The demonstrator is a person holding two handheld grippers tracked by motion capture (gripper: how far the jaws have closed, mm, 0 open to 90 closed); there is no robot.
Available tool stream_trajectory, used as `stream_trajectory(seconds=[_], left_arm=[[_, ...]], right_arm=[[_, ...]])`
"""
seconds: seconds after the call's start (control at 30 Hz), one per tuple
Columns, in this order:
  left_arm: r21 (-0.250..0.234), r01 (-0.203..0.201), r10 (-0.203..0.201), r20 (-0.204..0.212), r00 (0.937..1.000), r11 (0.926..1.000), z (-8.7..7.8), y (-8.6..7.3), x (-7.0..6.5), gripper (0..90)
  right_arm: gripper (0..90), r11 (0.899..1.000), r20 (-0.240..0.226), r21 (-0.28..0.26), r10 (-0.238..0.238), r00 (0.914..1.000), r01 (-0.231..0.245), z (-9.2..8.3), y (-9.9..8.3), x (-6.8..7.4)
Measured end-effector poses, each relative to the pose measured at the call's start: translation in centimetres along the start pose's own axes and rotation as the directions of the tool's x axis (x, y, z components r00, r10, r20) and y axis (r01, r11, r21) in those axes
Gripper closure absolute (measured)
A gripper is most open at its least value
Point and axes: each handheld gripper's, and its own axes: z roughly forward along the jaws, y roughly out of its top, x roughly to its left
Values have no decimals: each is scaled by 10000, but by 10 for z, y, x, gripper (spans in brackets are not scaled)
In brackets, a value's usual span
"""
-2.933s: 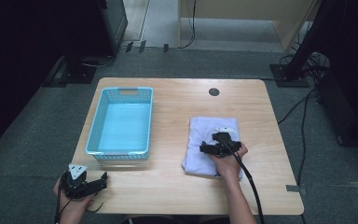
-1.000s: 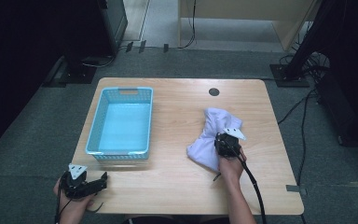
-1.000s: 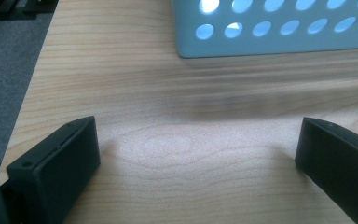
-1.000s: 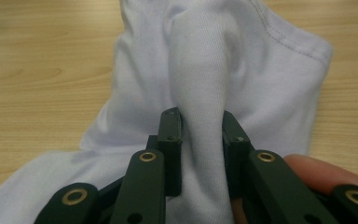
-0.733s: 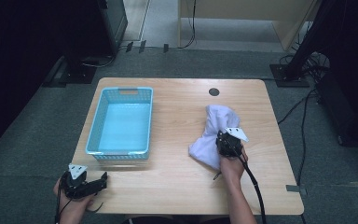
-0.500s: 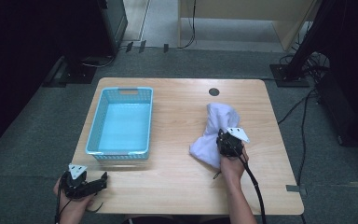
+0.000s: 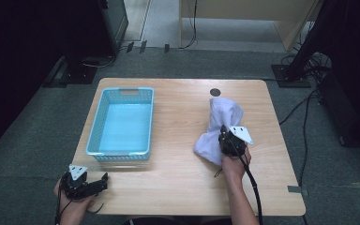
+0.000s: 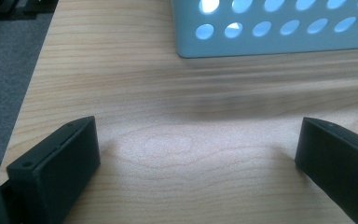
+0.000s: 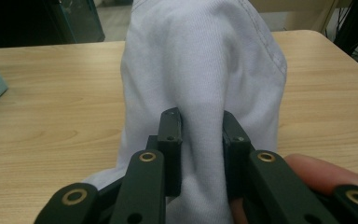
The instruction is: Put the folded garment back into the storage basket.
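A pale lavender cloth [image 7: 219, 123] lies bunched on the right half of the wooden table [image 7: 178, 187], one end raised off the surface. My right gripper [image 7: 225, 139] is shut on a fold of that cloth [image 9: 205, 70]; in the right gripper view the fabric is pinched between the two black fingers [image 9: 171, 135]. A light blue plastic basket [image 7: 122, 123] stands empty on the left half of the table. My left gripper [image 7: 98, 183] rests at the table's front left corner, open with nothing between its jaws [image 8: 196, 154], just in front of the basket wall [image 8: 279, 28].
Grey carpet surrounds the table. A round cable hole [image 7: 215, 92] sits near the table's far edge. Dark equipment and cables stand to the right [image 7: 337, 70], and a wooden desk [image 7: 243, 18] lies behind.
The cloth, flat and folded at first, has been gathered and lifted by the right gripper into a bunched shape. Over the last second it barely moved. The left gripper stayed put.
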Motion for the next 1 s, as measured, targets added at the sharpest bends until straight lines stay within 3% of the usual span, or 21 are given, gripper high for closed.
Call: stream_trajectory(seconds=[1.0], left_arm=[[-11,22,-22,-2,10000,10000,0,0,0,0]], right_arm=[[755,9947,-288,-966,-369,9989,339,-14,39,32]])
